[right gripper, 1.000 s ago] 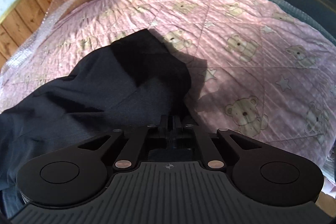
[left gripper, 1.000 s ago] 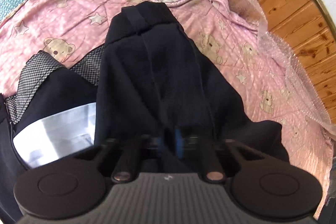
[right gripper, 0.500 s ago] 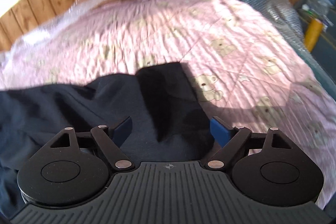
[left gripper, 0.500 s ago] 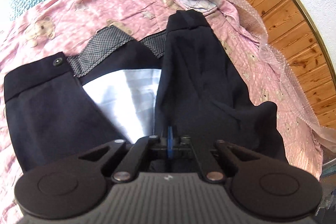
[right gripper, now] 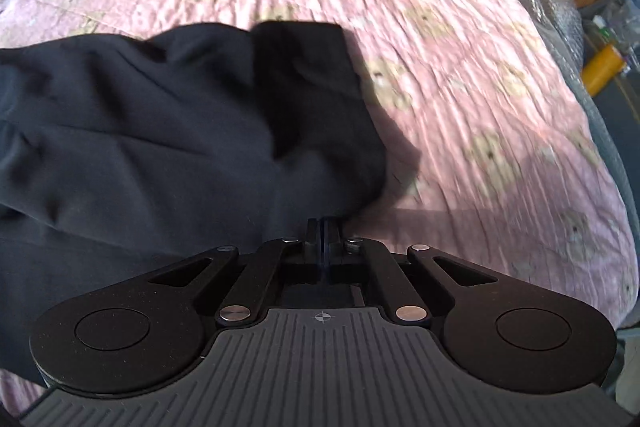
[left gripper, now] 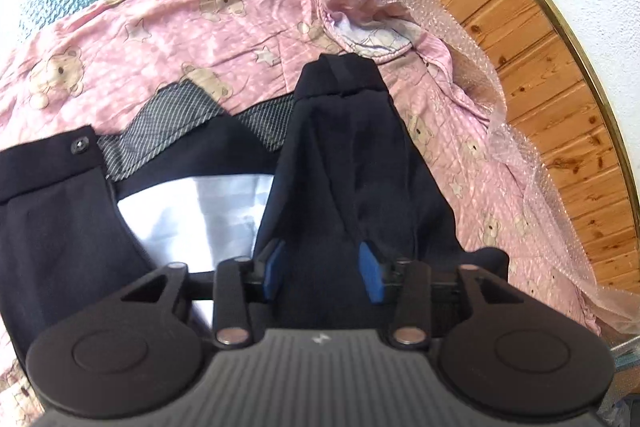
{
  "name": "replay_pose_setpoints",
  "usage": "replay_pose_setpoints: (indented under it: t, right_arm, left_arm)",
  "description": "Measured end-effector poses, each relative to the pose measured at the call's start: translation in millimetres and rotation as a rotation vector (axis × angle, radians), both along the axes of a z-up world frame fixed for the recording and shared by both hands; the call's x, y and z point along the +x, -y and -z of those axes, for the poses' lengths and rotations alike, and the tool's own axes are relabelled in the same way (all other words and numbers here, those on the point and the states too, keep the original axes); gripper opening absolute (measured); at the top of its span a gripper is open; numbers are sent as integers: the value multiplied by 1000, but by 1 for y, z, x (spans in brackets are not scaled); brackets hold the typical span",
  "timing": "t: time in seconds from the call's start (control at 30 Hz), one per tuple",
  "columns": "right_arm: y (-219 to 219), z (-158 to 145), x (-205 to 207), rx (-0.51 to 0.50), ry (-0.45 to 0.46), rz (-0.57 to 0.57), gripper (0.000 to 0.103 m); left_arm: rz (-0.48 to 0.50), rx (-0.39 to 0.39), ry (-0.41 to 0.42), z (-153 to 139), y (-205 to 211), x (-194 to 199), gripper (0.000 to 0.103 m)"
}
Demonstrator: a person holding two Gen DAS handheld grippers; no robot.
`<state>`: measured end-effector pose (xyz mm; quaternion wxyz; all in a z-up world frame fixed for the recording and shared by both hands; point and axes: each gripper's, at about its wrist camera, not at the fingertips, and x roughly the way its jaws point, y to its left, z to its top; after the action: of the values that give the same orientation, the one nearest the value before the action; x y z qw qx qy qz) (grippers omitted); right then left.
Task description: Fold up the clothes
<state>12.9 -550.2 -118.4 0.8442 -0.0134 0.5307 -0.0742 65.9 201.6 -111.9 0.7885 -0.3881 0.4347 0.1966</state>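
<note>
Right now the dark trousers (left gripper: 352, 163) lie spread on a pink quilt (left gripper: 200, 27) with little bears and stars printed on it. The left tongs (left gripper: 322, 271) are spread apart, with the blue pads (left gripper: 370, 273) on either side of a folded trouser leg, and the cloth sits loose between them. Beside that leg the waist is open, showing white lining (left gripper: 196, 215) and a grey checked band (left gripper: 176, 115), and a small dark button (left gripper: 79, 146) sits on the waistband at the left. The right tongs (right gripper: 323, 241) are pressed together at the edge of the dark cloth (right gripper: 160, 131); they seem to be pinching it, though this view is blurry and the tips are hard to see. Bubble wrap (left gripper: 516, 131) lies along the far side of the quilt, next to a wooden wall (left gripper: 560, 99). A yellow roll (right gripper: 604, 69) stands off to the right of the quilt.
</note>
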Motion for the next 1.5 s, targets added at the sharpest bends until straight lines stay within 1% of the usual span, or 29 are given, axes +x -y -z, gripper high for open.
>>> replay_pose_setpoints:
  t: [0.07, 0.1, 0.13, 0.17, 0.2, 0.23, 0.3, 0.33, 0.4, 0.47, 0.53, 0.6, 0.63, 0.67, 0.7, 0.73, 0.8, 0.87, 0.9, 0.93, 1.0, 1.07, 1.23, 1.27, 1.3, 1.33, 1.37, 1.43, 1.5]
  right_arm:
    - [5, -2, -4, 14, 18, 35, 5]
    - [6, -4, -5, 19, 29, 48, 10]
    - [6, -5, -6, 23, 41, 60, 15]
    - [5, -7, -6, 21, 54, 68, 18]
    - [3, -8, -6, 17, 66, 76, 27]
    - [0, -9, -6, 10, 80, 79, 37]
    - [-7, -13, -5, -5, 110, 81, 44]
    - [-11, -15, -5, -17, 124, 77, 46]
    - [-22, -21, -4, -46, 158, 51, 48]
    - [-34, -26, -3, -69, 193, 23, 48]
    - [-50, -34, -1, -86, 235, -7, 48]
    - [-66, -41, 1, -97, 270, -32, 49]
    - [-75, -45, 1, -93, 280, -42, 50]
    - [-84, -49, 1, -87, 287, -51, 50]
    - [-93, -53, 1, -81, 294, -60, 52]
    - [-105, -56, -1, -78, 298, -68, 54]
    - [-129, -64, -9, -81, 298, -90, 58]
    - [-155, -72, -23, -86, 301, -120, 64]
    - [-167, -76, -31, -89, 301, -133, 69]
    - [-177, -78, -39, -95, 299, -143, 71]
    - [-198, -81, -55, -109, 296, -162, 73]
    - [-215, -82, -70, -121, 291, -170, 73]
    - [-239, -84, -92, -78, 290, -120, 74]
    - [-244, -83, -93, -61, 288, -114, 74]
    - [-254, -81, -93, -46, 286, -127, 74]
    - [-266, -79, -91, -39, 286, -153, 74]
    - [-280, -77, -89, -37, 289, -190, 74]
    - [-311, -75, -79, -29, 299, -273, 74]
    - [-340, -75, -69, -11, 315, -346, 74]
  left_arm:
    - [-10, 3, -21, 3, -3, 21, 57]
    - [-8, -7, -27, 6, -3, 31, 59]
    - [-1, -23, -41, 10, -3, 41, 66]
    - [7, -40, -61, 15, -3, 51, 68]
    - [4, -47, -91, 21, -2, 60, 67]
    - [-1, -44, -122, 26, -1, 67, 59]
    - [32, -26, -151, 34, 6, 76, 17]
    - [49, -16, -154, 36, 9, 79, 2]
    - [72, 14, -111, 28, 17, 74, 0]
    - [86, 12, -35, 10, 21, 59, 0]
    - [72, 20, -3, 2, 8, 44, 0]
    - [52, 32, 15, -3, -10, 31, 1]
    - [42, 38, 25, -5, -19, 24, 5]
    - [32, 44, 34, -7, -27, 17, 17]
    - [23, 50, 44, -9, -36, 10, 25]
    - [7, 61, 38, -7, -50, 10, 41]
    - [1, 53, 46, 1, -77, 21, 45]
    - [49, -26, 77, 11, -90, 36, 57]
    - [90, -65, 86, 16, -91, 43, 58]
    - [129, -68, 75, 22, -89, 51, 58]
    - [155, -7, 13, 31, -82, 63, 58]
    - [147, -5, -16, 39, -82, 69, 58]
    - [113, -68, 9, 48, -85, 64, 58]
    - [114, -81, 17, 49, -86, 64, 54]
    - [126, -100, 26, 50, -87, 65, 44]
    - [148, -122, 35, 51, -87, 67, 10]
    - [166, -122, 50, 48, -87, 69, 3]
    - [183, -98, 98, 35, -84, 67, 2]
    - [175, -102, 168, 13, -83, 55, 2]
